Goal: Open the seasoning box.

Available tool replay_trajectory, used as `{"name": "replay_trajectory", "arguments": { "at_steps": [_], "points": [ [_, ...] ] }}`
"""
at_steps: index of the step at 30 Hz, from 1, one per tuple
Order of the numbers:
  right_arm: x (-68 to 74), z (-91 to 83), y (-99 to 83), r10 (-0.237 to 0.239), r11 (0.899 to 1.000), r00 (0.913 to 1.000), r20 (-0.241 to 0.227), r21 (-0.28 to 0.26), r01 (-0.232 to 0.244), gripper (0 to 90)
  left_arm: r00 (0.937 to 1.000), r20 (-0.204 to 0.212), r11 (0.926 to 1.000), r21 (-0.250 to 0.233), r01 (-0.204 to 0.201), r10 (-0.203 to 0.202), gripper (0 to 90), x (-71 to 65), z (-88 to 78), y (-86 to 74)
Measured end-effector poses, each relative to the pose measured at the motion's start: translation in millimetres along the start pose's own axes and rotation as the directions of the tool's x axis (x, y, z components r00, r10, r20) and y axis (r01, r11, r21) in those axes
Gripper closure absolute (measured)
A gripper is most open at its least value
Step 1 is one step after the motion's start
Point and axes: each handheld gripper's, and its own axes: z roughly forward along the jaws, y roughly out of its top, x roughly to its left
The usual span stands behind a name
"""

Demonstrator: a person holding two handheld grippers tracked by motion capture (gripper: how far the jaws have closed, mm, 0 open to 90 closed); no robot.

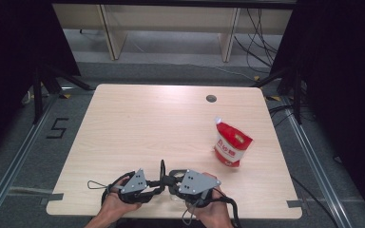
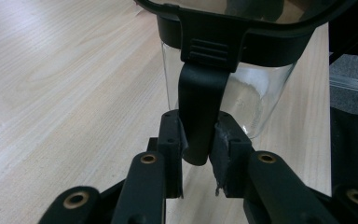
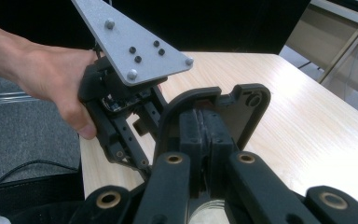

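Glass jar (image 2: 256, 100) handle in left gripper (image 2: 199, 154) fingers, table (image 1: 138, 123) front.

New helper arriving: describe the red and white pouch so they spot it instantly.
Start at the pale wooden table and look to its right half, beyond the two grippers at the near edge. The red and white pouch stands alone there, tilted, its top corner white and the only brightly coloured thing on the wood.

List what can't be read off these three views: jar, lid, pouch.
- Glass jar: top cut off by the left gripper view's edge; contents unclear.
- Lid: right gripper jaws cover its middle.
- Jar in high view: hidden under both grippers.
- Red pouch: print too small to read.
- Left gripper: clamps the black latch.
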Motion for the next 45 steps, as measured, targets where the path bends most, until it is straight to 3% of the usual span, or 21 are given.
{"name": "replay_trajectory", "arguments": {
  "at_steps": [3,7,9,12,14,17,21,24,28,29,30,32,35,37,41,42,43,44,45],
  "points": [
    [-0.3,0.3,0.5,0.002,1.000,1.0000,0.001,-0.003,-0.002,88.9,1.0000,-0.003,0.9999,0.008,-0.008,0.008,74.1,0.7,-0.6,0.0],
    [-0.1,0.3,0.7,-0.003,1.000,1.0000,0.000,-0.001,0.003,88.4,0.9999,0.007,0.9999,-0.010,0.011,-0.011,73.9,-0.1,0.8,-0.1],
    [-0.6,0.6,0.3,0.006,1.000,1.0000,0.002,-0.006,-0.006,86.7,0.9998,0.019,0.9999,0.007,0.008,-0.008,73.1,1.8,-0.3,0.6],
    [-1.7,-2.0,-0.8,0.006,1.000,0.9998,0.016,-0.010,-0.006,84.4,0.9998,0.017,1.0000,0.003,0.005,-0.005,66.7,0.1,-1.7,3.0],
    [-4.4,-5.1,-2.2,0.014,1.000,0.9997,0.020,-0.012,-0.014,82.7,0.9993,0.028,0.9996,-0.008,0.026,-0.025,62.5,-1.4,-2.4,3.9],
    [-9.2,-10.1,-6.5,0.029,0.999,0.9985,0.046,-0.020,-0.028,77.9,0.9995,0.025,0.9997,0.016,0.019,-0.019,55.4,-1.1,-6.1,3.4],
    [-17.7,-21.3,-19.2,0.071,0.997,0.9943,0.080,-0.030,-0.069,72.3,0.9993,0.020,0.9988,0.040,0.030,-0.031,48.5,-0.7,-10.3,0.6],
    [-24.1,-30.1,-29.6,0.108,0.994,0.9898,0.092,-0.039,-0.105,67.8,0.9976,0.025,0.9974,0.032,0.064,-0.065,44.5,-0.5,-14.6,1.6],
    [-32.4,-42.2,-45.8,0.163,0.986,0.9774,0.135,-0.059,-0.156,56.5,0.9971,0.008,0.9956,0.056,0.075,-0.076,35.8,-0.1,-21.0,0.8],
    [-33.4,-43.7,-48.1,0.170,0.985,0.9768,0.130,-0.056,-0.164,54.8,0.9971,-0.011,0.9946,0.071,0.075,-0.075,34.7,-0.3,-22.7,-0.3],
    [-35.4,-45.9,-51.1,0.175,0.984,0.9747,0.139,-0.055,-0.169,52.6,0.9953,-0.001,0.9936,0.059,0.097,-0.097,33.4,-1.7,-22.8,-2.0],
    [-39.0,-49.4,-56.8,0.180,0.983,0.9707,0.159,-0.066,-0.172,47.7,0.9953,-0.009,0.9923,0.077,0.097,-0.097,31.1,-1.9,-27.2,-3.4],
    [-43.6,-56.5,-64.6,0.185,0.982,0.9636,0.193,-0.067,-0.175,44.6,0.9925,-0.022,0.9891,0.082,0.122,-0.121,29.3,-2.8,-32.5,-4.9],
    [-46.2,-62.7,-69.4,0.198,0.979,0.9585,0.205,-0.077,-0.186,43.7,0.9936,-0.027,0.9907,0.078,0.112,-0.110,28.0,-2.7,-34.4,-4.9],
    [-51.4,-75.9,-77.1,0.242,0.970,0.9413,0.235,-0.093,-0.226,41.2,0.9875,-0.056,0.9840,0.093,0.152,-0.147,23.8,-4.2,-35.8,-5.8],
    [-53.0,-79.1,-79.2,0.237,0.971,0.9413,0.240,-0.093,-0.221,40.6,0.9855,-0.064,0.9821,0.095,0.163,-0.157,22.4,-4.8,-36.0,-5.9],
    [-52.5,-81.8,-81.4,0.252,0.967,0.9339,0.254,-0.095,-0.235,39.9,0.9831,-0.072,0.9812,0.083,0.174,-0.169,22.0,-5.8,-36.1,-6.1],
    [-53.5,-83.7,-84.0,0.243,0.970,0.9368,0.251,-0.091,-0.228,39.4,0.9841,-0.073,0.9820,0.086,0.168,-0.162,21.9,-5.3,-37.4,-5.7],
    [-53.2,-85.3,-86.6,0.254,0.967,0.9322,0.257,-0.087,-0.240,38.8,0.9817,-0.078,0.9805,0.080,0.180,-0.174,21.4,-6.9,-38.8,-5.9]
  ]
}}
